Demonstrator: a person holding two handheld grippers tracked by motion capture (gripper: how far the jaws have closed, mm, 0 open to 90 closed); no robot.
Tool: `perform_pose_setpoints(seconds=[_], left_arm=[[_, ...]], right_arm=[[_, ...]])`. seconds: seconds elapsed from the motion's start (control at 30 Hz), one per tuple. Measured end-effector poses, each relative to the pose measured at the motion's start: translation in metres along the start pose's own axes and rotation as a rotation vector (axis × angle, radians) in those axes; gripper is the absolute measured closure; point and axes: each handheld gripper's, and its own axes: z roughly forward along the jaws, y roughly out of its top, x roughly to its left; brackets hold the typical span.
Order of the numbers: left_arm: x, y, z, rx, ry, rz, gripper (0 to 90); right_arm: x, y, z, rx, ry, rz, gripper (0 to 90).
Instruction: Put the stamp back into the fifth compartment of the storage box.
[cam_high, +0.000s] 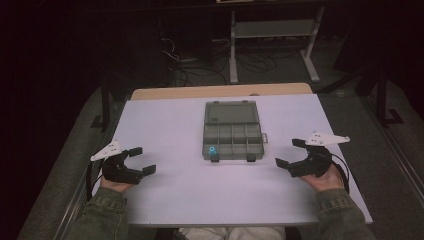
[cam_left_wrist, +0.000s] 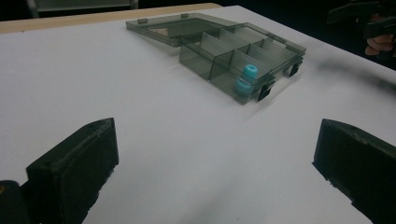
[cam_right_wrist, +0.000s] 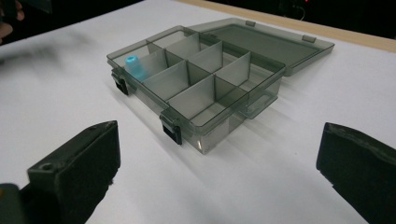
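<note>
– Resting where, my two grippers?

– Your left gripper (cam_high: 141, 161) sits near the tabletop's (cam_high: 175, 190) left edge, jaws wide apart, holding nothing. Your right gripper (cam_high: 289, 153) sits near the right edge, jaws equally wide and empty.

– And the box?

– A smoky grey plastic box (cam_high: 233, 134) lies between them, toward the tabletop's far edge, lid (cam_high: 231, 112) folded flat open. A small blue cap (cam_high: 213, 150) stands in its near-left compartment.
</note>
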Motion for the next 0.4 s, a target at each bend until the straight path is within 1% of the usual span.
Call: perform_pose_setpoints(seconds=[0.07, 0.27, 0.4], left_arm=[[0.0000, 0.0000, 0.0000, -0.001, 0.001, 0.000, 0.0], [0.0000, 0.0000, -0.0001, -0.002, 0.001, 0.000, 0.0], [0.0002, 0.0001, -0.0003, -0.004, 0.001, -0.002, 0.0]], right_arm=[[-0.0010, -0.0022, -0.0028, -0.011, -0.001, 0.005, 0.0], [-0.0029, -0.0091, -0.0094, -0.020, -0.007, 0.018, 0.0], [-0.0019, -0.0092, -0.0114, -0.029, -0.005, 0.017, 0.0]])
